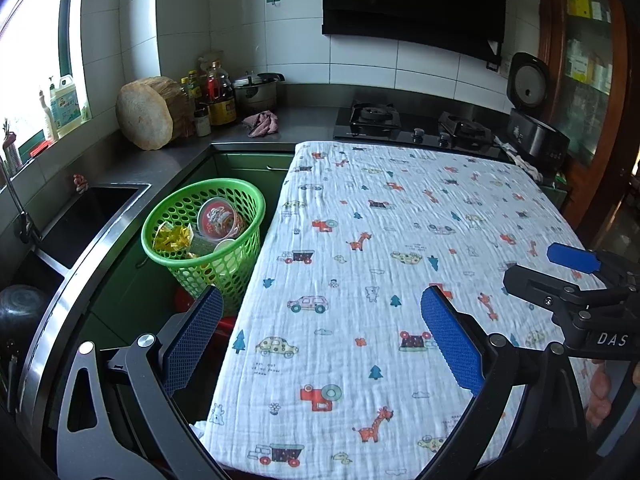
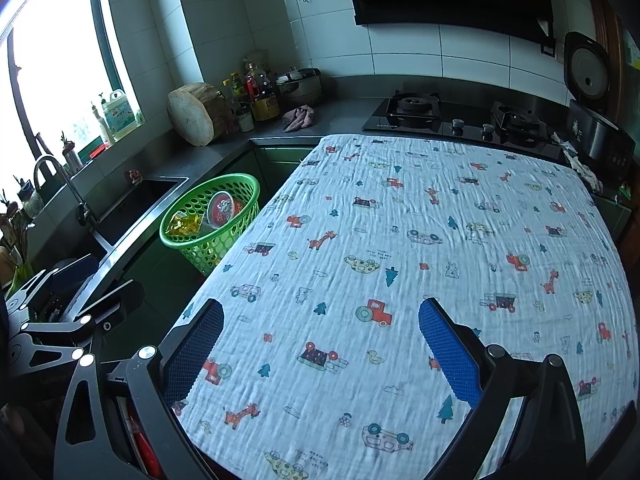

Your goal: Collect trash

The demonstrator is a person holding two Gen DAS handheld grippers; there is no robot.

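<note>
Both the left gripper (image 1: 320, 336) and the right gripper (image 2: 320, 344) hover spread wide and empty over the bare printed cloth (image 1: 400, 240). The trash already lies in the one green basket (image 1: 244, 196) beside the table: one red cup (image 1: 218, 216), one yellow wrapper (image 1: 174, 238) (perhaps more underneath). I would only check the cloth for leftovers.

Right gripper (image 2: 320, 344) fingers apart over printed cloth (image 2: 420, 240), green basket (image 2: 208, 240) holding trash (image 2: 184, 225)

The cloth-covered table (image 2: 400, 240) lies bare; the green basket (image 1: 200, 236) crowds its left edge.
</note>
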